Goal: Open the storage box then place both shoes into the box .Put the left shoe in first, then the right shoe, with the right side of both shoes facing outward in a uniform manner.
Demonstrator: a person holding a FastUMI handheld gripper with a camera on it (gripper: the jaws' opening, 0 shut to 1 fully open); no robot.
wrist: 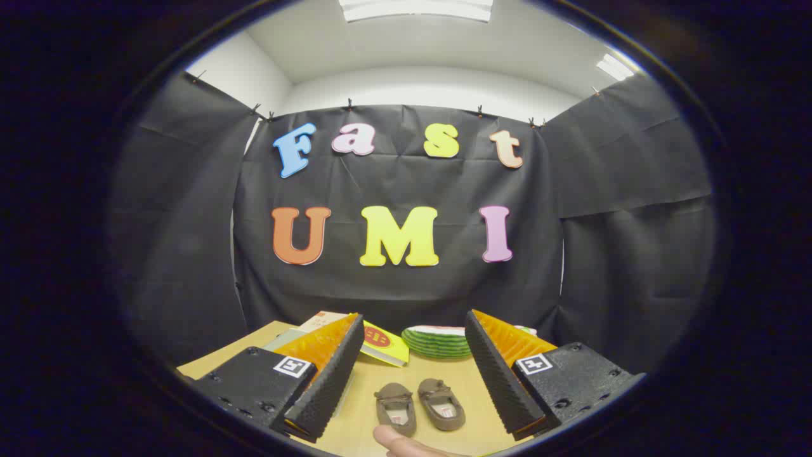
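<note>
Two small brown shoes lie side by side on the wooden table [374, 381], toes pointing away from me: the left one [395, 408] and the right one [441, 404]. Both sit low between my fingers, and my gripper [413, 333] stands open above and beyond them with nothing between its fingers. A fingertip of a person's hand [396, 441] shows just below the left shoe. I cannot make out a storage box for certain; a flat cardboard-coloured item [320, 322] lies behind my left finger.
A yellow booklet with a red mark [384, 343] lies on the table beyond the shoes. A green striped, watermelon-like plate or cushion [438, 341] sits at the back near the black cloth wall. The table's left edge [222, 352] runs close to my left finger.
</note>
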